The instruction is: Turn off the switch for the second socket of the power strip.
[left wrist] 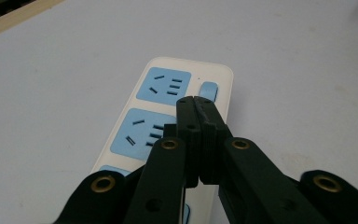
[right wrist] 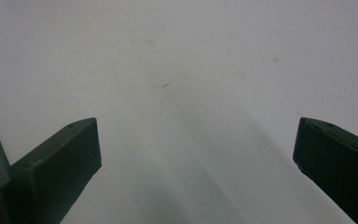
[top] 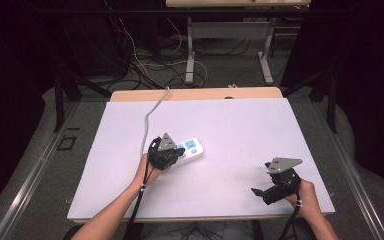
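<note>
1. Right gripper (top: 260,191): near table edge, right side, jaws spread wide over bare white tabletop (top: 260,135), nothing between them.
2. Left gripper (left wrist: 196,100): jaws pressed together, nothing held; tips over the power strip (left wrist: 177,116), just short of its blue switch (left wrist: 208,89); contact cannot be told.
3. Power strip lies flat mid-table, left of centre; grey cord (top: 147,120) trails off the far edge.

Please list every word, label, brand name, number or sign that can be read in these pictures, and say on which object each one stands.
None: no picture carries readable text.
Power strip: no words, brand or numbers on the part in view; only slot openings in its blue socket faces and a plain blue button.
Left gripper, right gripper: no markings to read.
White table top: bare of print.
</note>
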Tool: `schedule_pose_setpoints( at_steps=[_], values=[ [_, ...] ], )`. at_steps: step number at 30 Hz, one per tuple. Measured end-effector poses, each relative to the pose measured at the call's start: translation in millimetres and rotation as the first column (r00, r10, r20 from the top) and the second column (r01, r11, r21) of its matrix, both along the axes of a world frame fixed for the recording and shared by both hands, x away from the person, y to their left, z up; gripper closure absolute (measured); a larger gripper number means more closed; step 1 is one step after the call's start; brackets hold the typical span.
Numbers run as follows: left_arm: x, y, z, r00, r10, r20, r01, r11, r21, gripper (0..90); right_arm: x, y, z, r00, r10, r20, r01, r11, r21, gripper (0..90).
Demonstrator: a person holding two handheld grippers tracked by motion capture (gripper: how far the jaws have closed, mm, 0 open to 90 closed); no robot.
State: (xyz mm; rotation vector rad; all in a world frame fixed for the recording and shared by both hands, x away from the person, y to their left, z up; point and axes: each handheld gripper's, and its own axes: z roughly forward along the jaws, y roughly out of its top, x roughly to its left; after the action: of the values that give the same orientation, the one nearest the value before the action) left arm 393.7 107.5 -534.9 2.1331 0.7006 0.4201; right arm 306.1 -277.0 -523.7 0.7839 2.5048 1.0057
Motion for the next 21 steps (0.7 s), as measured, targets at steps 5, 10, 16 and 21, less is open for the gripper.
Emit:
schedule_pose_setpoints(
  at_steps=[5, 10, 16, 21],
  values=[
    [1.6, -3.4, -3.1, 1.0000, -0.003, -0.008, 0.003, 0.9997, 0.022, 89.8, 0.6, -0.1, -0.1, 1.0000, 0.002, -0.001, -0.002, 1.0000, -0.005, 0.4],
    [2.2, -3.8, -5.0, 0.9999, 0.000, -0.016, 0.001, 0.9995, 0.031, 89.8, 0.2, 0.2, -0.5, 1.0000, 0.000, 0.007, 0.000, 1.0000, -0.001, 0.4],
    [2.6, -4.0, -7.5, 0.9999, -0.006, -0.011, 0.006, 0.9990, 0.044, 89.9, 0.2, 0.6, -0.6, 1.0000, 0.007, 0.000, -0.007, 1.0000, -0.004, 0.4],
    [2.1, -3.9, -9.1, 1.0000, -0.008, 0.004, 0.007, 0.9993, 0.038, 90.0, -0.1, 0.7, -0.4, 1.0000, 0.006, 0.005, -0.006, 1.0000, -0.006, 0.4]
  ],
)
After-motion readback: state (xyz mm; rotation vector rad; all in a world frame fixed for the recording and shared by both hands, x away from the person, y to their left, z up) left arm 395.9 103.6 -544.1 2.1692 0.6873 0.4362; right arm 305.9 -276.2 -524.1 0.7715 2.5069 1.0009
